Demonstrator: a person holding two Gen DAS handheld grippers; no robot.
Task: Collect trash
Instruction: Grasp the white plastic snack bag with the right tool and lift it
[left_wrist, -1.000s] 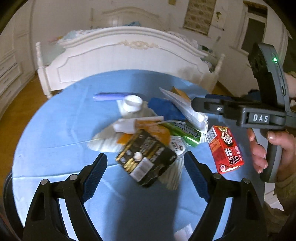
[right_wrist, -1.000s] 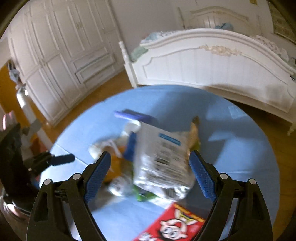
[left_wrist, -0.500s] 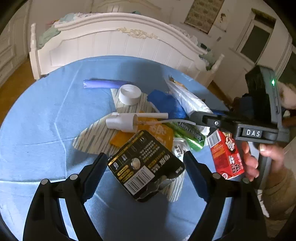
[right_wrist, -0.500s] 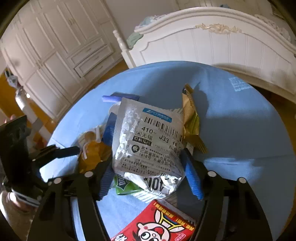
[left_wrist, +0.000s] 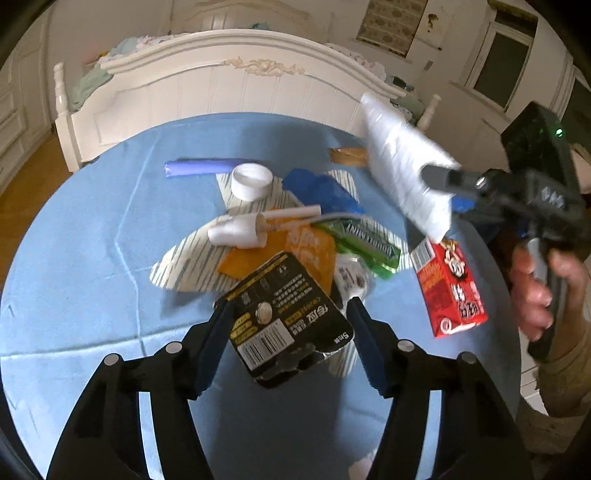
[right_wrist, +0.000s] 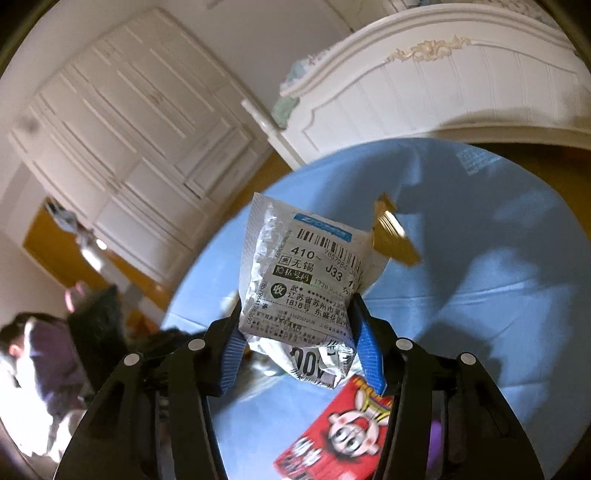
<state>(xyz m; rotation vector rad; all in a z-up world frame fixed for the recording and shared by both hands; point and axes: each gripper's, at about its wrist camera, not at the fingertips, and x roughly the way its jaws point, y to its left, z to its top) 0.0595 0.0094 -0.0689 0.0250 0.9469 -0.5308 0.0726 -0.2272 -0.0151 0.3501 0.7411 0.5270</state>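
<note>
Black plastic, creased and printed with gold, fills the low centre of the left wrist view: a torn black package (left_wrist: 284, 325) sits between the blue pads of the left gripper (left_wrist: 291, 343), whose jaws have just been closing and now press its two edges. Behind it the rest of the trash lies heaped mid-frame on the blue tablecloth (left_wrist: 92, 258): a green wrapper (left_wrist: 365, 243), a white bottle cap (left_wrist: 251, 181), a purple tube (left_wrist: 199, 168). At right a red carton (left_wrist: 448, 288) lies flat. In the right wrist view the right gripper (right_wrist: 299, 354), jaws likewise just narrowed, pinches a white courier bag (right_wrist: 306, 280) lifted clear of the cloth. A white bed frame (left_wrist: 229, 85) stands beyond.
</note>
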